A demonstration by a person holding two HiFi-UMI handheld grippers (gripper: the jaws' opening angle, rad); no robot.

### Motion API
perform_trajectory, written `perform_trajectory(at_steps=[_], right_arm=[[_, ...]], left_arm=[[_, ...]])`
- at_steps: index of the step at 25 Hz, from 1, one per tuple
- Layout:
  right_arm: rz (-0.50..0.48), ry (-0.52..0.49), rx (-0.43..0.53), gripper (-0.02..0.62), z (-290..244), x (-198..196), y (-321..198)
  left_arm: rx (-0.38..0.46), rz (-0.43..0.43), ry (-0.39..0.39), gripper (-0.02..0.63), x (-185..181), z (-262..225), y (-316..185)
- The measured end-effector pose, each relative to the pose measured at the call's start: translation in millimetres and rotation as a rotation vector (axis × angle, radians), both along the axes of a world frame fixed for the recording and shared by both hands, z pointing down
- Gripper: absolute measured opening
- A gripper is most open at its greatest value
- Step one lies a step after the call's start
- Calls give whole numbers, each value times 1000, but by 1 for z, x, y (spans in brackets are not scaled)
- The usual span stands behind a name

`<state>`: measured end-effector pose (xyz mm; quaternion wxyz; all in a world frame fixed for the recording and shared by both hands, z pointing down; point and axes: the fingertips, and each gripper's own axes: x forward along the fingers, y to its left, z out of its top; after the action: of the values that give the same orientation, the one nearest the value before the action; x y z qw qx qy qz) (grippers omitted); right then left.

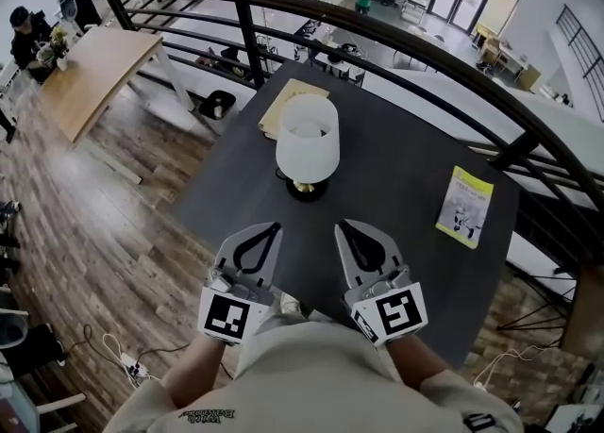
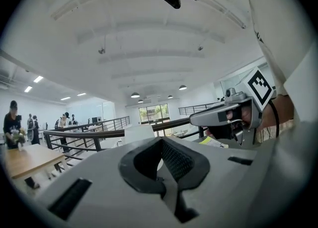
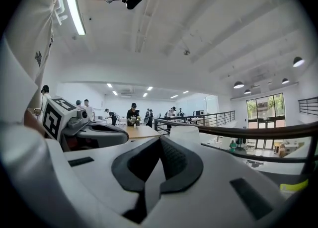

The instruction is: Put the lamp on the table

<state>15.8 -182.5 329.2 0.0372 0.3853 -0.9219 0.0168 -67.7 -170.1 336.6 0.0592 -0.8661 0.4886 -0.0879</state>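
**Lamp (image 1: 307, 143) upright on the table (image 1: 406, 153), both grippers shut on nothing**

The one lamp stands just ahead of the two grippers, between the lines they point along and clear of their tips. From the head view its white shade (image 1: 308, 136) covers most of the dark base (image 1: 307, 190). In each gripper view only the top of the shade shows above the jaws.

The left gripper (image 1: 276, 226) has its jaws together with nothing between them, and so has the right gripper (image 1: 342, 224). The hands are hidden under the two marker cubes (image 1: 227, 314).

One yellow leaflet (image 1: 464, 207) lies ahead and to the right of the right gripper, its print too small to read. One tan flat thing (image 1: 279, 104) lies beyond the lamp, partly covered by the shade. The table's near edge is cut off by the person's body.
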Motion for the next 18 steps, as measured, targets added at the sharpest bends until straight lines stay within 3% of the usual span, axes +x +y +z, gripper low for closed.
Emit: perform_trajectory(at_steps=[18], right_arm=[[-74, 34, -21, 2, 10, -23, -4]], left_arm=[[6, 7, -32, 5, 0, 1, -5]])
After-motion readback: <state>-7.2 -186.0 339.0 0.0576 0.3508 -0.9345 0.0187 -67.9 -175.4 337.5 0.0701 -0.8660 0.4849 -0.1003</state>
